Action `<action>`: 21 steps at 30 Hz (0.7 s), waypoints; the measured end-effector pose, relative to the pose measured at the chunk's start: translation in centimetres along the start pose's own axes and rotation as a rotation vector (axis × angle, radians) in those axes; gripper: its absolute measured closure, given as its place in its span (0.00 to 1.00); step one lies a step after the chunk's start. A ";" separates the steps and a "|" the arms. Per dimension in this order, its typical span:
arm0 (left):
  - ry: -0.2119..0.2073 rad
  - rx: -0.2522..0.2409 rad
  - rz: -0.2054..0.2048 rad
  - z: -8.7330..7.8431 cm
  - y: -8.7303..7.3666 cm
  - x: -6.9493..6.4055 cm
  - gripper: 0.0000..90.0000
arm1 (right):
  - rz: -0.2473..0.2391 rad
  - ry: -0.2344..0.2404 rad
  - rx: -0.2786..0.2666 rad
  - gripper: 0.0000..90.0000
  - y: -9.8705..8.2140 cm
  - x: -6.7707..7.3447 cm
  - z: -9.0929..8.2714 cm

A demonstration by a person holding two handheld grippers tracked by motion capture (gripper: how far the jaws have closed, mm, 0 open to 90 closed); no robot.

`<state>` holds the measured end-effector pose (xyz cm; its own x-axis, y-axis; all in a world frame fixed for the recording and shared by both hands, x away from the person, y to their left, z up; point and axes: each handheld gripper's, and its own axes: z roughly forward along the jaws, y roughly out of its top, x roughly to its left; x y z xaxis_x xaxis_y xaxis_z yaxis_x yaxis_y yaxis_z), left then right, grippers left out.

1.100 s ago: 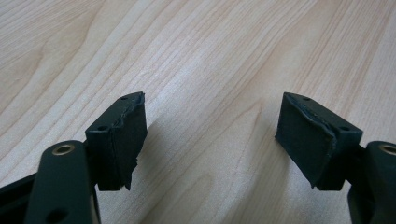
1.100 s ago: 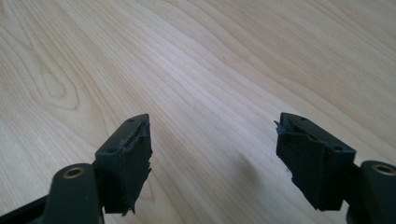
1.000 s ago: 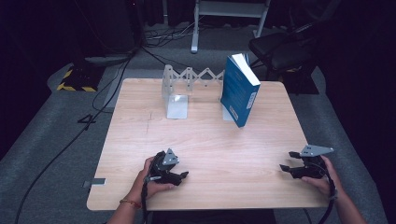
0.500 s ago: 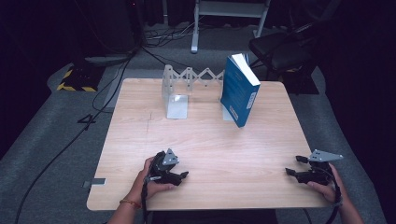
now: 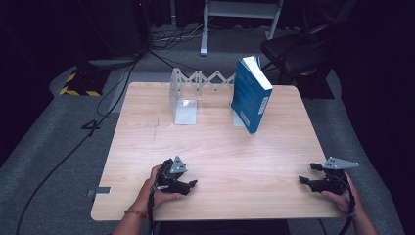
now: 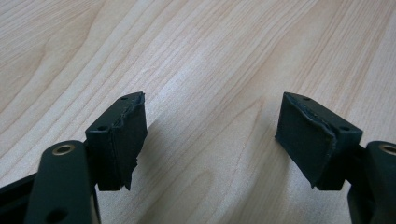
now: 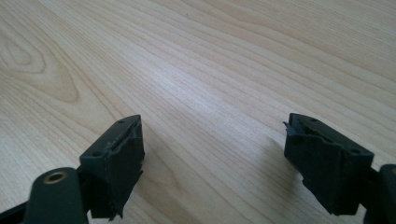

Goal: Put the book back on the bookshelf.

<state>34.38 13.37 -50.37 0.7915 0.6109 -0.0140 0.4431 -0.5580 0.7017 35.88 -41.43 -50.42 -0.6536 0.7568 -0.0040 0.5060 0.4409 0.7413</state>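
On the table (image 5: 215,147), the book (image 5: 250,95) stands at the far side, leaning, just right of the folding rack (image 5: 188,93). My left gripper (image 5: 183,185) rests near-left, my right gripper (image 5: 311,176) near-right, well apart.

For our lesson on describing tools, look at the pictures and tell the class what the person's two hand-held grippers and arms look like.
Both the left gripper and the right gripper are black, each topped by a grey three-cornered plate. Their jaws end in blocky black pads with ragged edges, on arms with brass-coloured rivets. A dark cable trails from the right one. The left wrist wears a thin bracelet; no sleeves show.
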 end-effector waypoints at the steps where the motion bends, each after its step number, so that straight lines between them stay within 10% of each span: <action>1: 0.000 0.000 0.000 0.0 0.0 0.0 0.28 | 0.002 0.001 0.001 0.22 0.0 0.0 0.0; 21: -0.012 -0.003 0.007 0.1 0.1 0.2 0.27 | 0.007 -0.009 0.000 0.22 0.0 0.1 0.0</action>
<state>34.61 13.41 -50.39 0.7997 0.6002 -0.0174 0.4361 -0.5606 0.7039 35.86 -41.36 -50.42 -0.6451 0.7641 -0.0054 0.5102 0.4359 0.7414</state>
